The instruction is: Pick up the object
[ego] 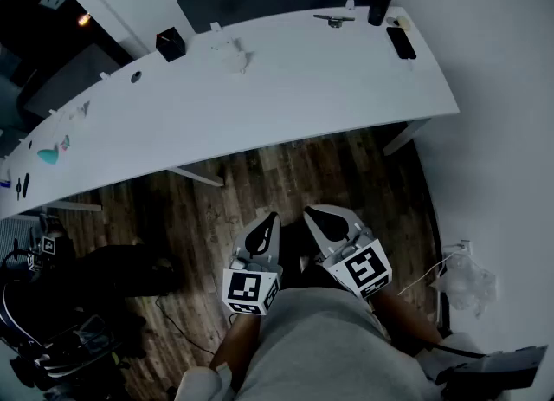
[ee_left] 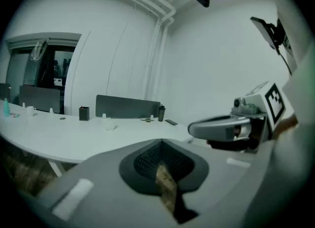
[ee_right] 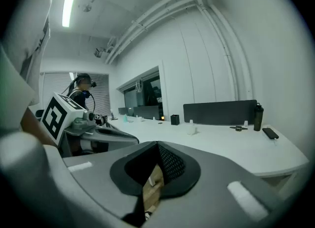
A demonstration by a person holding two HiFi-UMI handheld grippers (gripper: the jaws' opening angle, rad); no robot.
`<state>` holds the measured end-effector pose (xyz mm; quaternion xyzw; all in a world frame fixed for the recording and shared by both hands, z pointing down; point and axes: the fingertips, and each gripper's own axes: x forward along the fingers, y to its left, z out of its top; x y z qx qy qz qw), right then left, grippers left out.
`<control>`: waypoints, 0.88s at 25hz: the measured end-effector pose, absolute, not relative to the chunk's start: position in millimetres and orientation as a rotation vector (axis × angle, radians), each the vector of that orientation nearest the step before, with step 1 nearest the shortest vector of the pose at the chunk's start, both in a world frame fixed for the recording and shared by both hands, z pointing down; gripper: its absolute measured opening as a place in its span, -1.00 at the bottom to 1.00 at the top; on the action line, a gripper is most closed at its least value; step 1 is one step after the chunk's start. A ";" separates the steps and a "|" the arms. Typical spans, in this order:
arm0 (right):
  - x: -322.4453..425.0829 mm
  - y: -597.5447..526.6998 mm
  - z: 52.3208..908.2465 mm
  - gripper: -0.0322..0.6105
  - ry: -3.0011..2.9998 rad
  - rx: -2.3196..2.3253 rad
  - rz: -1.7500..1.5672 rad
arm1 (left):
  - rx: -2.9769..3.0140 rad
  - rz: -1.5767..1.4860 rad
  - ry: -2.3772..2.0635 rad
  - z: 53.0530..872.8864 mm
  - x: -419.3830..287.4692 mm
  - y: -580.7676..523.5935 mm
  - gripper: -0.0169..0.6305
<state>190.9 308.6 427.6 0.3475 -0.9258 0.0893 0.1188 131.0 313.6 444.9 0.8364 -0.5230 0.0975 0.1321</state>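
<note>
Presently, in the head view, the left gripper and right gripper are hovering side by side over the wood floor, close to the person's body and short of the white worktop. A black box, a small white item, a bottle and a phone are sitting toward the worktop's far edge, well apart from both grippers. Which of these is to be picked up cannot be told. In the left gripper view, that gripper's fingers are pressing together with nothing between them, only floor showing through the slit. The right gripper is hanging just beside it on the right, and the worktop is stretching across behind. In the right gripper view, its fingers are likewise meeting tight and holding nothing, while the left gripper is showing at the left and the bottle and phone are resting at the worktop's right end.
</note>
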 end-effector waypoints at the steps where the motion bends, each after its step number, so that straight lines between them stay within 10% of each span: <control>1: 186.3 299.6 429.2 -0.89 -2.700 1.020 0.264 | 2.429 0.282 -1.517 446.0 124.7 304.5 -0.94; 22: 23.8 135.5 418.4 -0.89 -2.633 0.916 0.167 | 2.429 0.210 -1.504 434.4 -24.6 140.9 -0.94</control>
